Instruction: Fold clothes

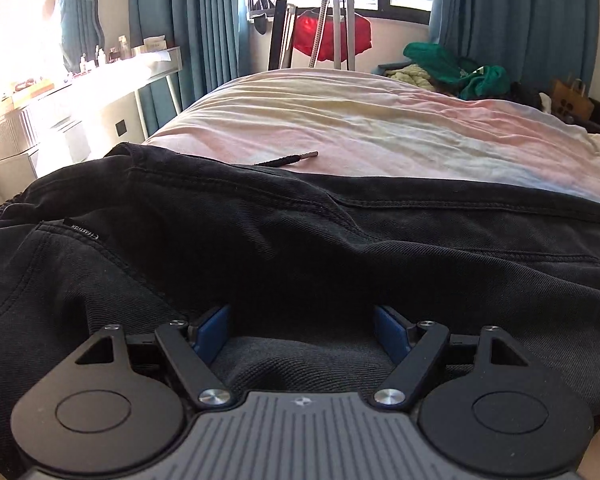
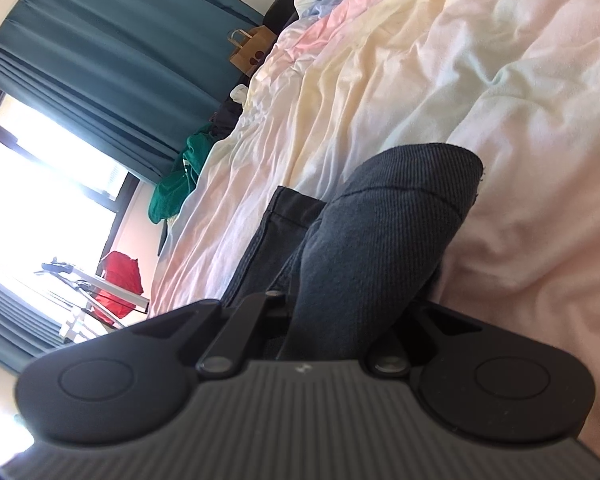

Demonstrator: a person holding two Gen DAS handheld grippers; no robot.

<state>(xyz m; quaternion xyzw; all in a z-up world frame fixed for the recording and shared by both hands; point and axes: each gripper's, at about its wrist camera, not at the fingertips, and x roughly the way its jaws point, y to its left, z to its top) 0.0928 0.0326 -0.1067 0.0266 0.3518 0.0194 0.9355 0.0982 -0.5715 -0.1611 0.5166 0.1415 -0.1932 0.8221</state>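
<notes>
1. A small black tag (image 1: 79, 231) sewn on the black trousers (image 1: 300, 240) carries pale lettering, too small to read.
2. The trousers lie across the near edge of the bed (image 1: 360, 120).
3. The left gripper (image 1: 302, 330) stands wide open over the dark cloth, its blue pads (image 1: 210, 334) gripping nothing.
4. The right gripper (image 2: 328, 304) is clamped shut on a fold of the trousers (image 2: 380, 232).
5. Only the left view shows a drawstring tip (image 1: 288, 159) and a dresser (image 1: 100, 76).
</notes>
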